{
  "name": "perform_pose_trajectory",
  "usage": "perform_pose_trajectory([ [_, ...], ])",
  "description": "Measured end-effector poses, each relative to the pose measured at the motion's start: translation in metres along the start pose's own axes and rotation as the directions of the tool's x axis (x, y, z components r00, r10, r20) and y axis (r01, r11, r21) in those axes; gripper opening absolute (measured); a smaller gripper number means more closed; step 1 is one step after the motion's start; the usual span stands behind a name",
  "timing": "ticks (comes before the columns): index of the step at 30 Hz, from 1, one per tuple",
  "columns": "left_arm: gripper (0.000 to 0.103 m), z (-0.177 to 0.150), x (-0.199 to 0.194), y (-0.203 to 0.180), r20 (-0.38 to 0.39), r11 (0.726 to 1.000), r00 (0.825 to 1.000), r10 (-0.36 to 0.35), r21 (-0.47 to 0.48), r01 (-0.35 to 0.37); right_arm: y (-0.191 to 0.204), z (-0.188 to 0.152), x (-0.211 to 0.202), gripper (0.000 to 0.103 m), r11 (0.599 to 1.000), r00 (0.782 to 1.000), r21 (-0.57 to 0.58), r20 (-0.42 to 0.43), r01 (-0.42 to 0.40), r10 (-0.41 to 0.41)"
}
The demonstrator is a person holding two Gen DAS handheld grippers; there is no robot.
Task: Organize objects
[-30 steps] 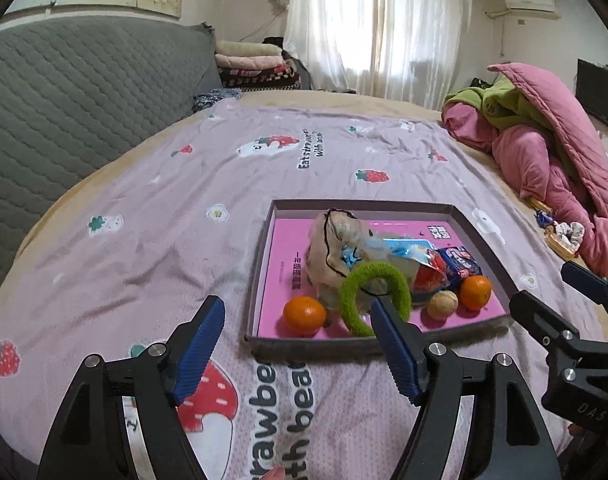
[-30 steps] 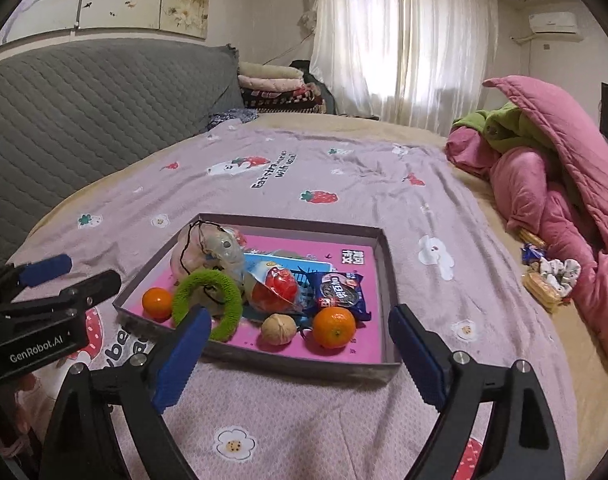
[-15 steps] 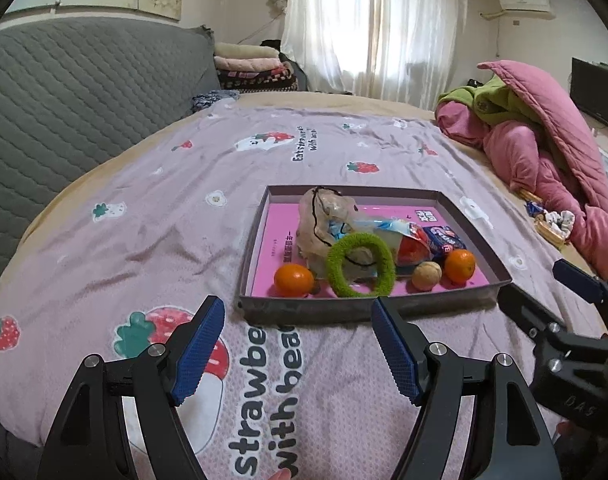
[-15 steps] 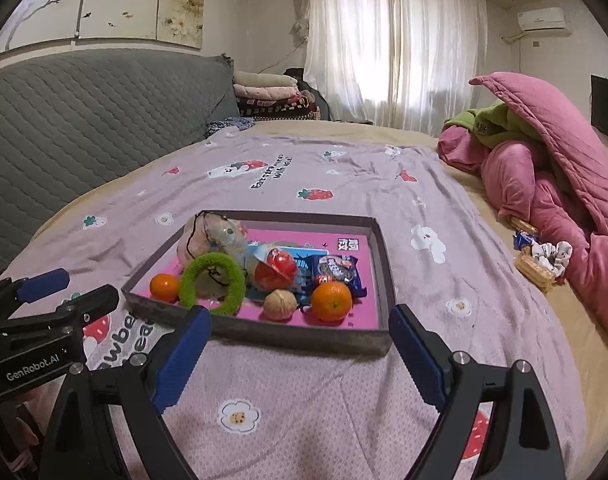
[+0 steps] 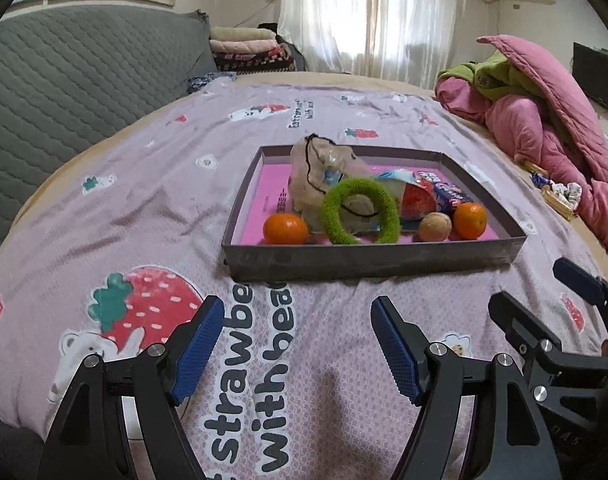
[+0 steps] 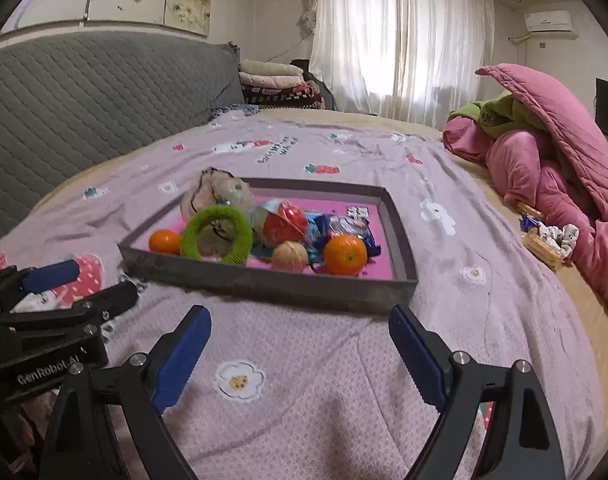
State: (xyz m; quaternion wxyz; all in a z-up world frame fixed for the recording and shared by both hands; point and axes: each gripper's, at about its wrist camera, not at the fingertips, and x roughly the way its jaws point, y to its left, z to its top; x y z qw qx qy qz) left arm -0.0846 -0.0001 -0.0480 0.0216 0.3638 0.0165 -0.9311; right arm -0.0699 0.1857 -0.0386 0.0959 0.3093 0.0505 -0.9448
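Two oranges, one walnut, one green ring, perhaps two snack packets, both grippers spread, empty.

A shallow grey tray holds oranges, a green ring and snacks.

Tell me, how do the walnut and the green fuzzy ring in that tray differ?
The walnut is a small, solid, tan ball with a wrinkled shell; the green fuzzy ring is larger, bright green and hollow in the middle. The walnut sits on the tray floor, while the ring stands tilted against the mesh pouch. Both sit near the tray's front wall.
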Motion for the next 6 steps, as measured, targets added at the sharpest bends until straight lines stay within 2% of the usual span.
perform_pose_trajectory([
  [3, 0.077, -0.003, 0.006, -0.001, 0.009, 0.999, 0.999, 0.042, 0.016, -0.042, -0.001, -0.005, 0.008, 0.09, 1.0, 1.0, 0.007, -0.026, 0.005, -0.005],
  [6, 0.077, -0.006, 0.012, -0.002, -0.01, 0.999, 0.999, 0.045, 0.024, -0.045, -0.004, -0.007, 0.013, 0.09, 1.0, 0.999, 0.026, -0.038, -0.002, 0.003],
])
